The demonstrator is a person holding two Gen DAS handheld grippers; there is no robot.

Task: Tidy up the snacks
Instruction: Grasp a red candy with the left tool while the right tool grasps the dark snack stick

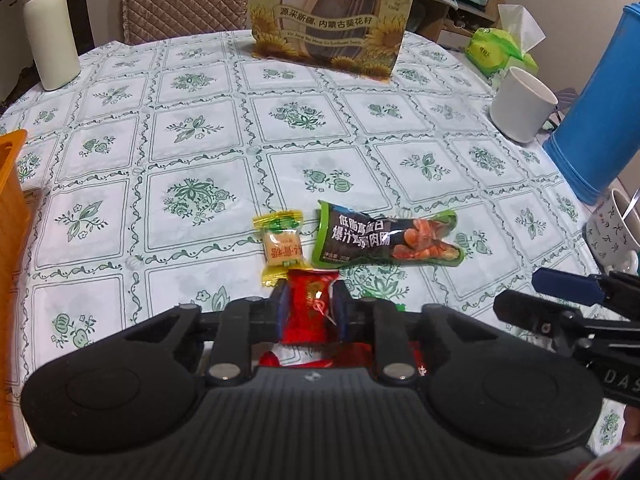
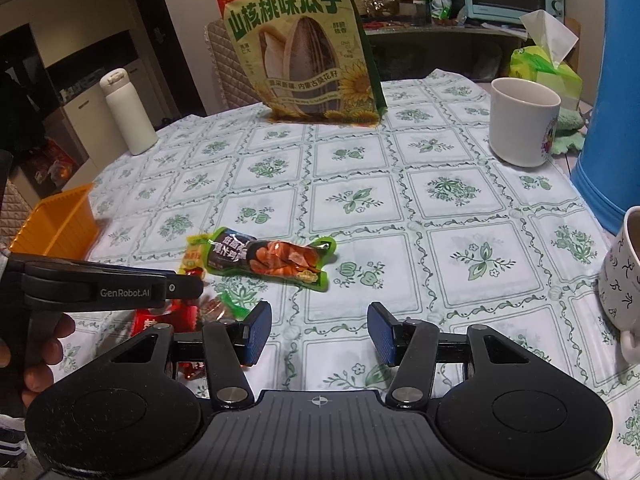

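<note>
Sunflower seed bag, far ahead of the right gripper: "三只松鼠", "山核桃味瓜子". Sausage packet, just ahead of the left gripper: "低脂高蛋白", "爆汁鸡胸肉肠". Left gripper side arm: "GenRobot.AI". Right gripper's arm: "DAS", cut off.

open tablecloth mid-table, white mug and blue flask crowding right, orange bin left

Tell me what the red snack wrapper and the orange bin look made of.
Red snack wrapper: thin glossy plastic film, judging by its crinkles and highlights, pinched in the left gripper. Orange bin: probably rigid moulded plastic, with a matte, ribbed wall.
</note>
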